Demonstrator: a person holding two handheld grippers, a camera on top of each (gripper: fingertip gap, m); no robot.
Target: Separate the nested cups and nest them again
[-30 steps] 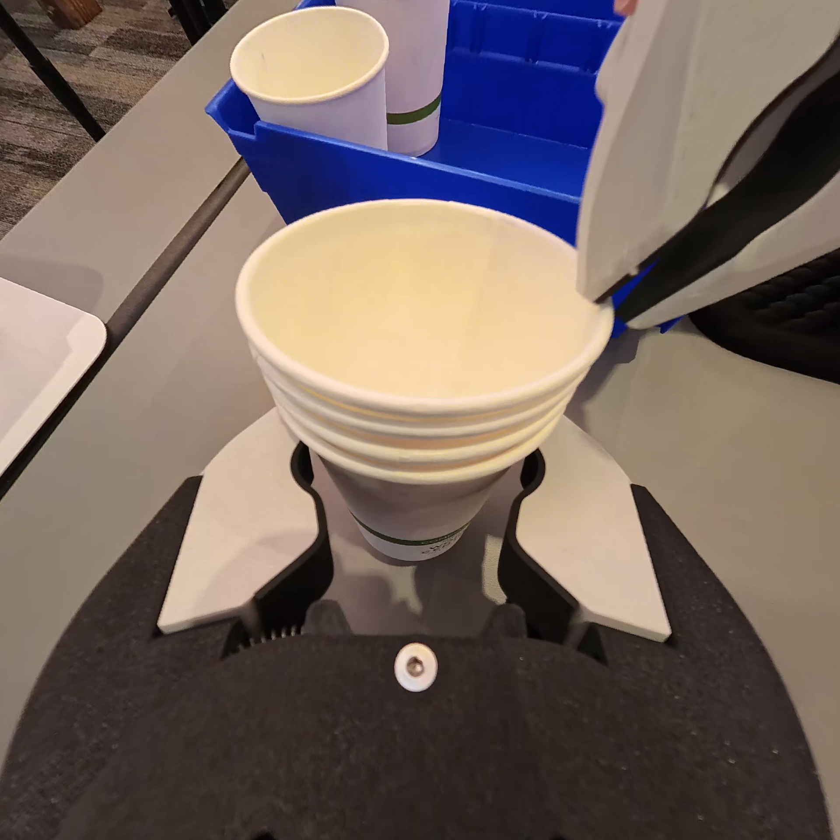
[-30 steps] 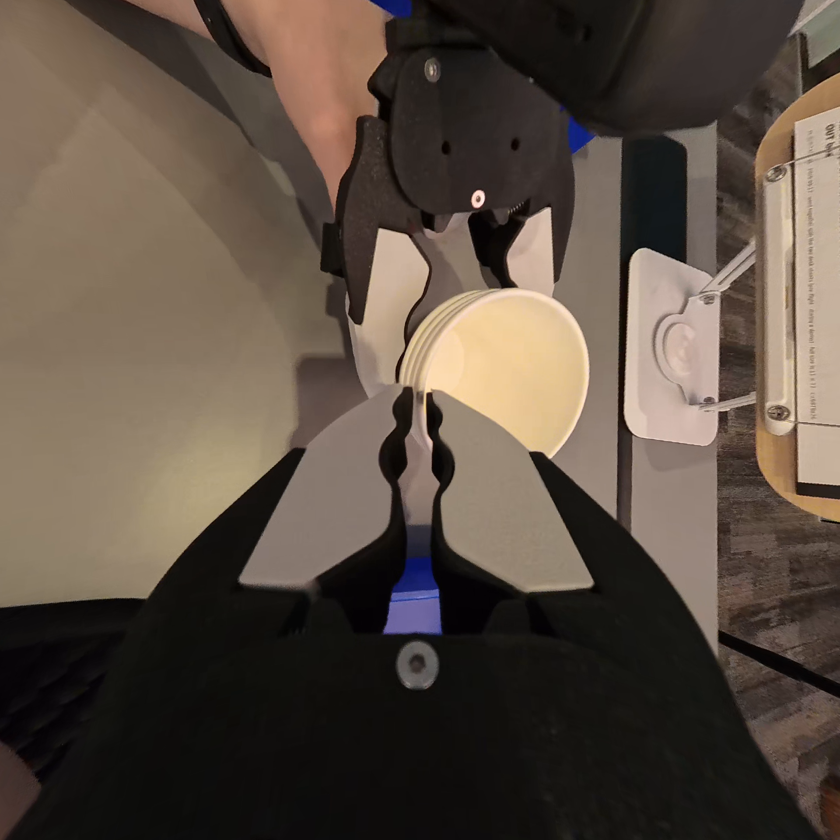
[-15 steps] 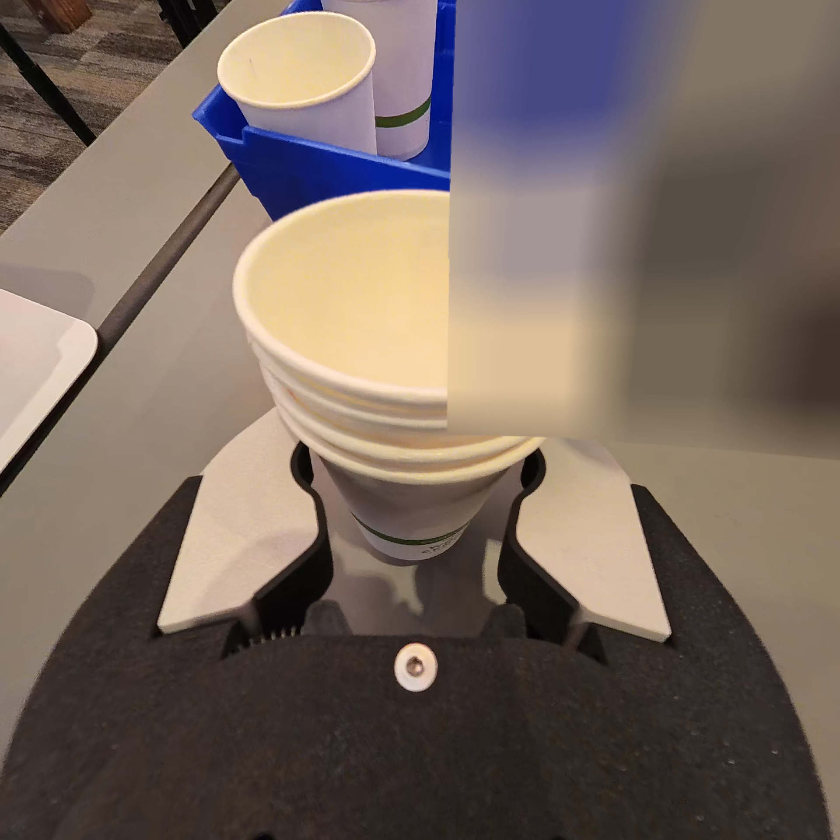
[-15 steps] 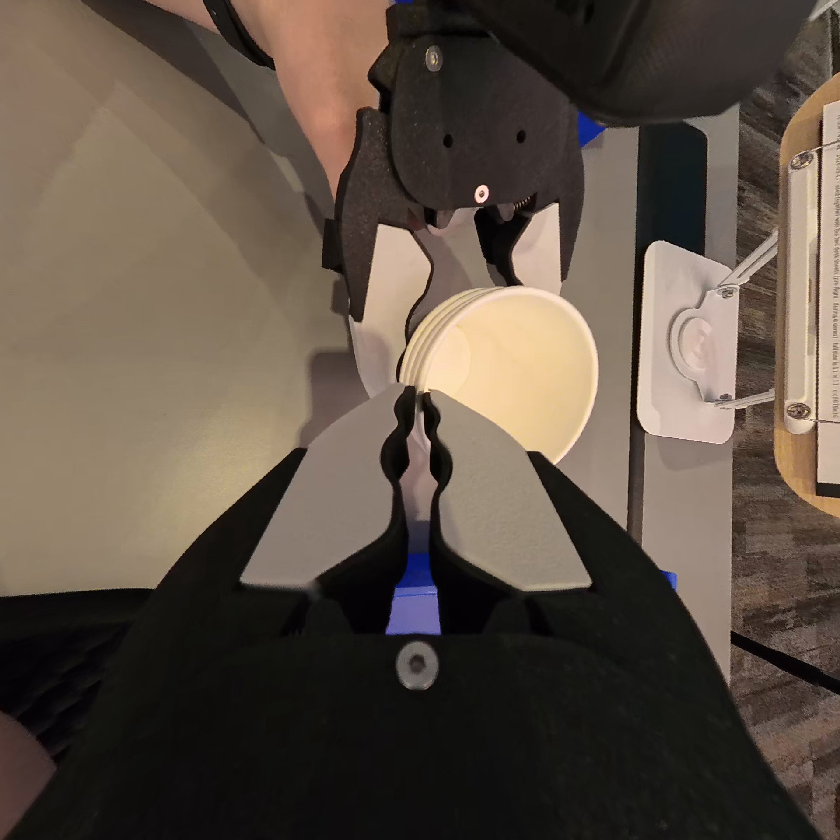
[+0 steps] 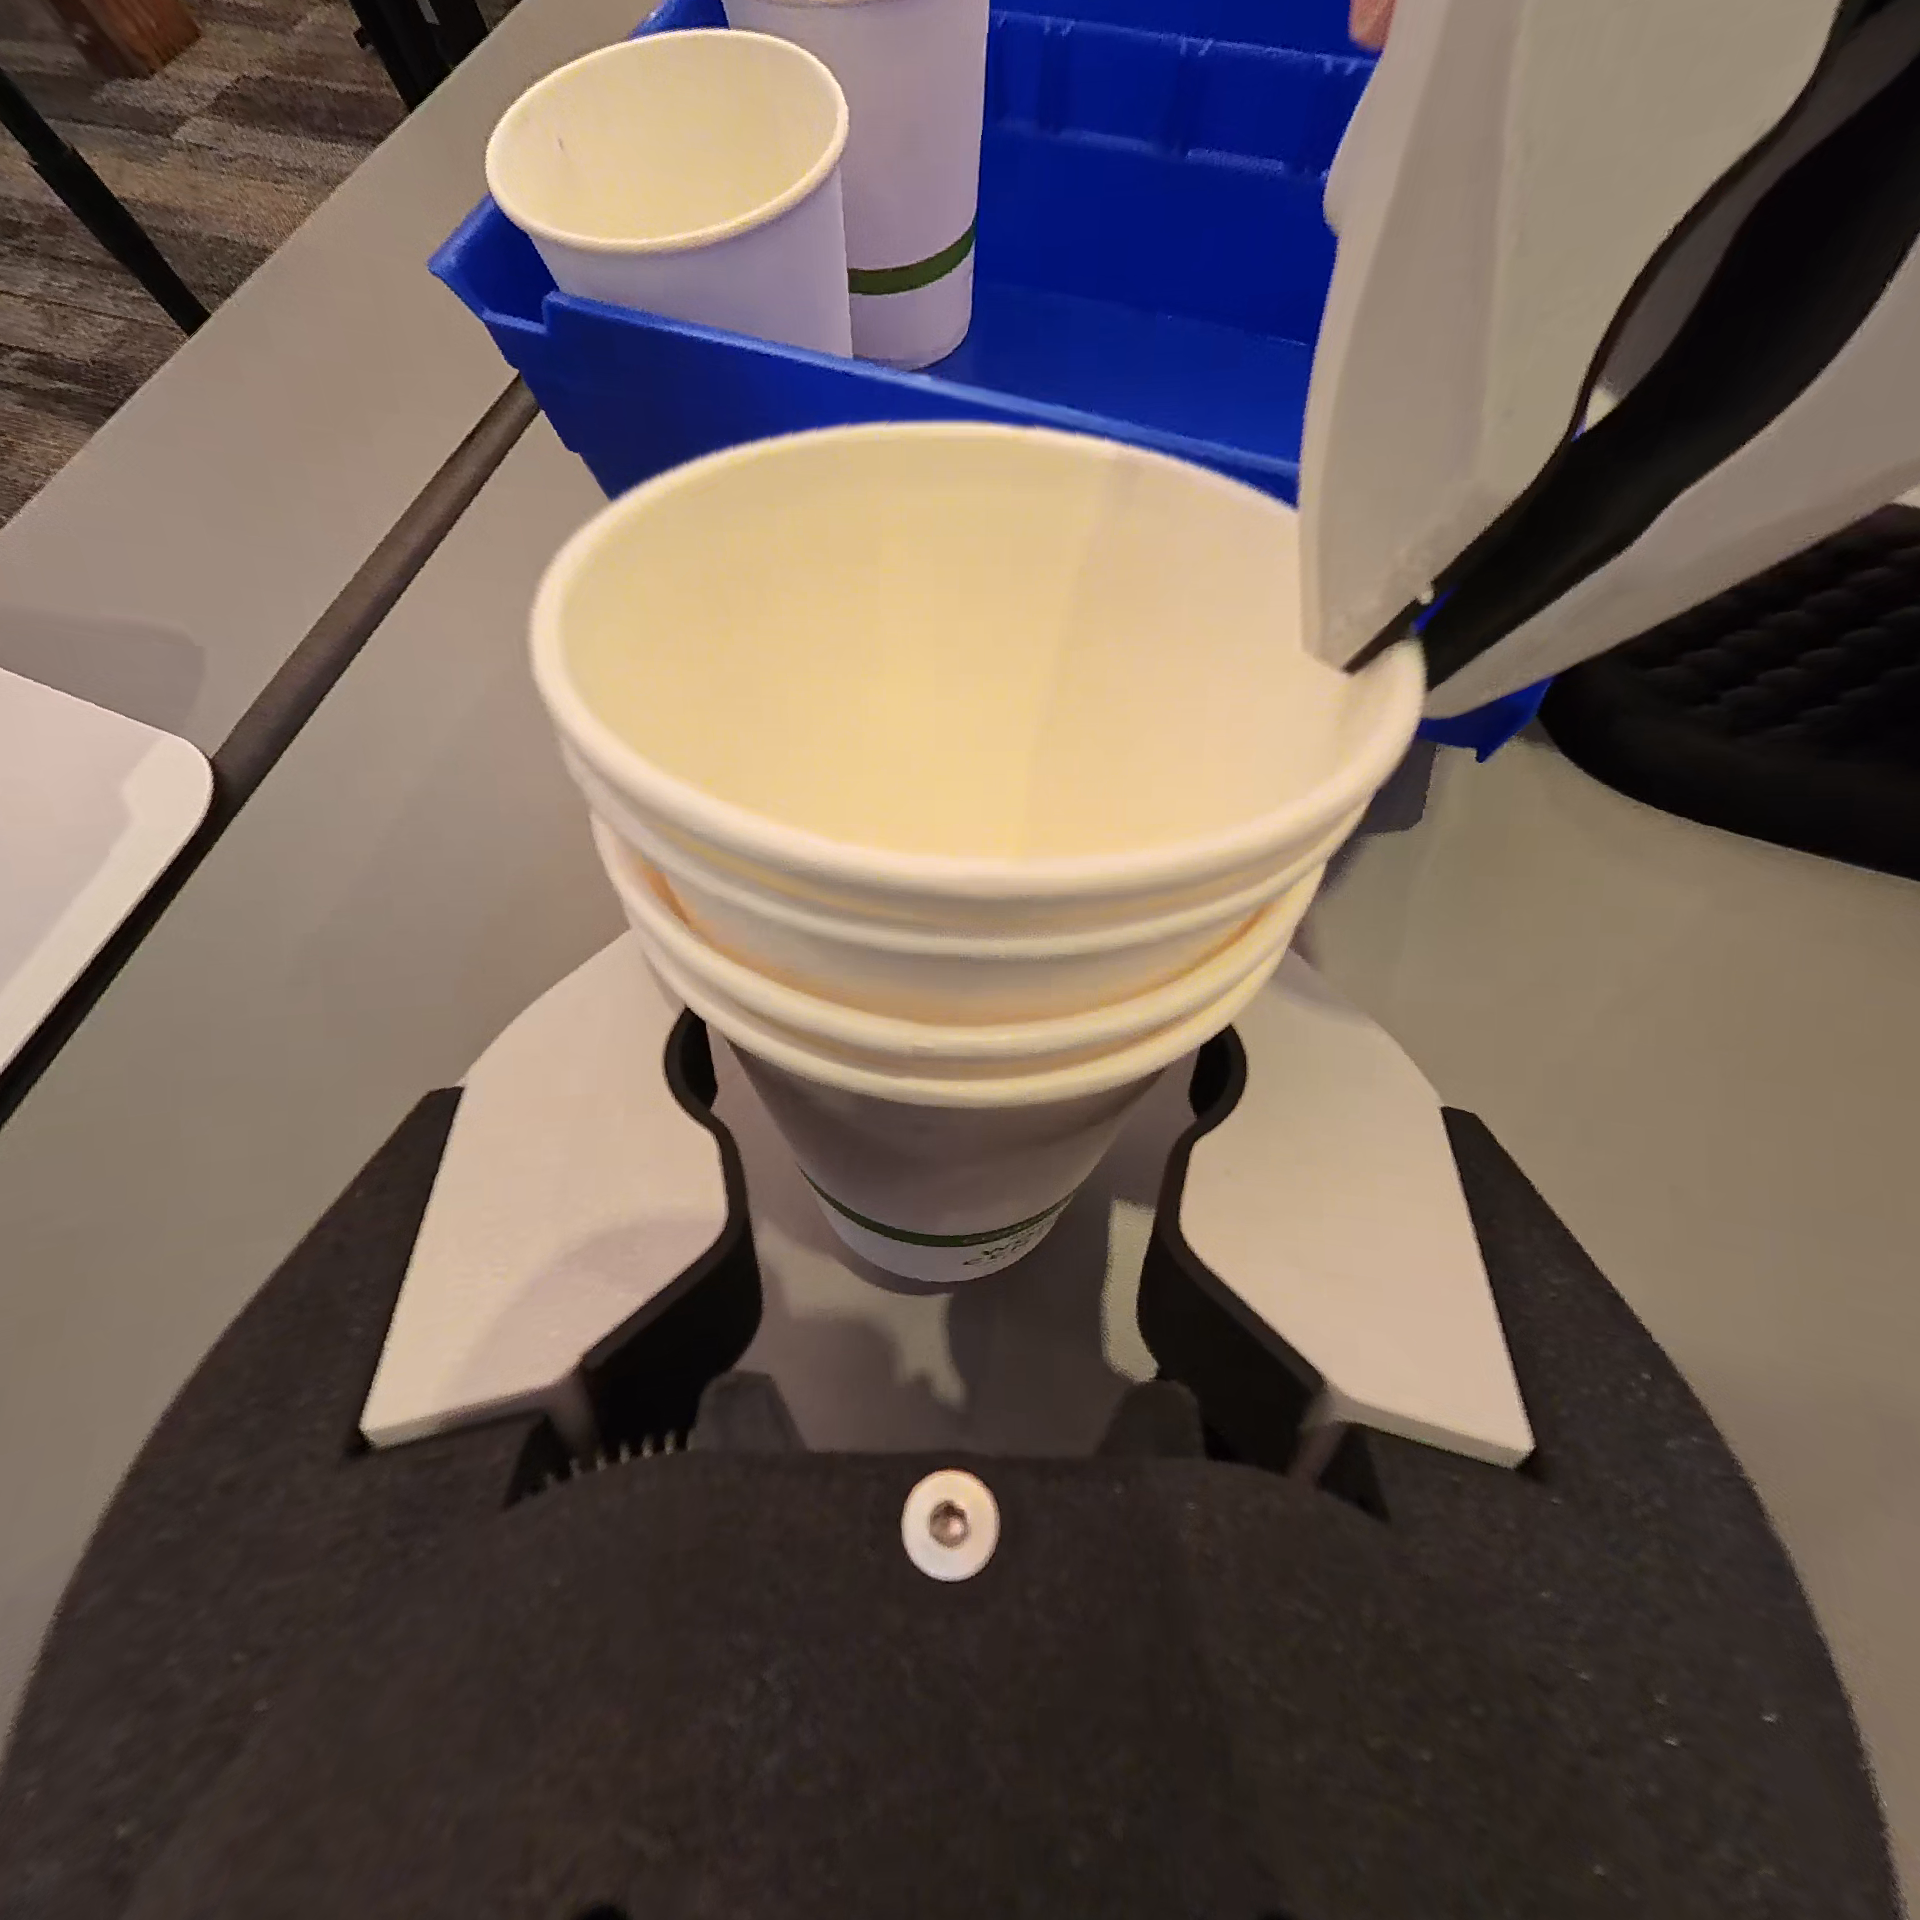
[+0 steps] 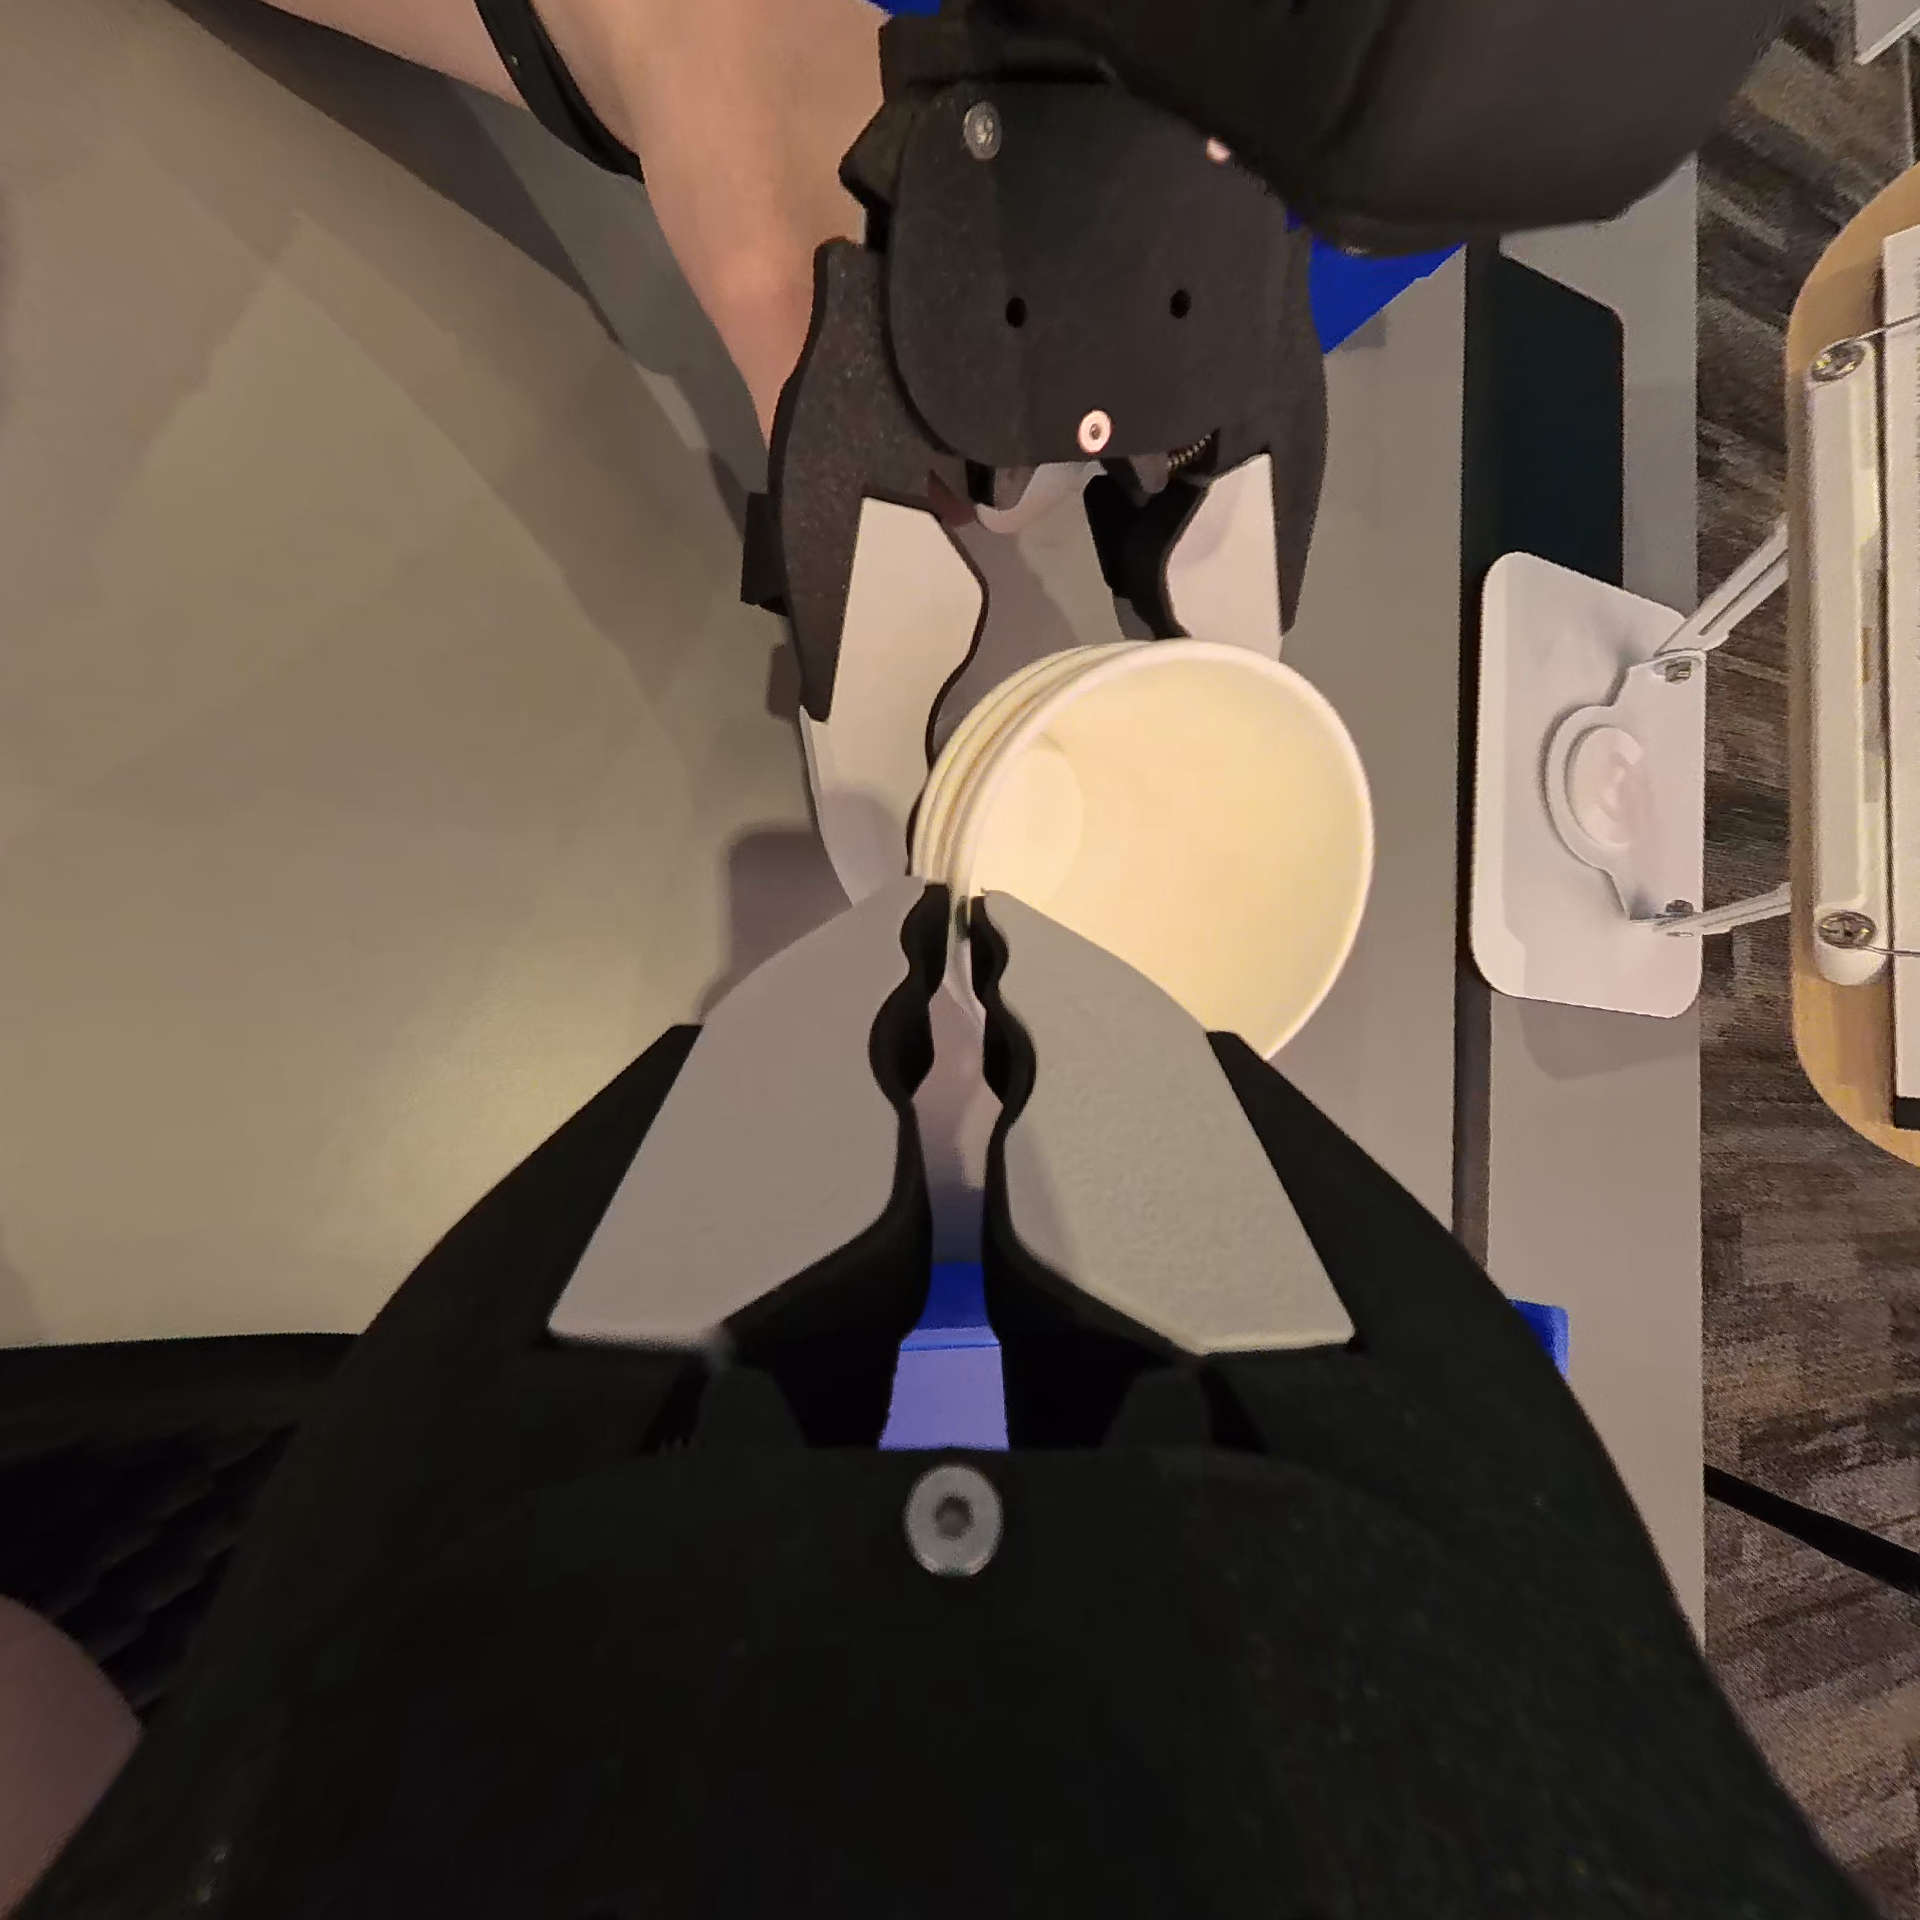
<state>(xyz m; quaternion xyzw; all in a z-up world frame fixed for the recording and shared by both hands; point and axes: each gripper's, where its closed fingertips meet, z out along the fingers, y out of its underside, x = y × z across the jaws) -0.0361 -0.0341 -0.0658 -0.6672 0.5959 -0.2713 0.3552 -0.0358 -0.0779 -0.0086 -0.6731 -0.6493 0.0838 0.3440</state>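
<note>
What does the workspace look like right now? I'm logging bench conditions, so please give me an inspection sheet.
Surface: grey table, two slabs with a seam.
Job's things: nested cup stack upright; top cup raised on one side.
Clutter: blue bin holding two more cups; white plate.
Grippers: left gripper shut on stack's lower body; right gripper pinching top rim.
Cables: thin dark line on the floor, far right.
Surroundings: carpet, round wooden table.

The left wrist view looks forward and down from close behind the stack of nested white paper cups (image 5: 966,831), toward the blue plastic bin (image 5: 1122,312) beyond it. The right wrist view looks steeply down on that same stack (image 6: 1143,842) from the opposite side, equally close. Both share the stack.
</note>
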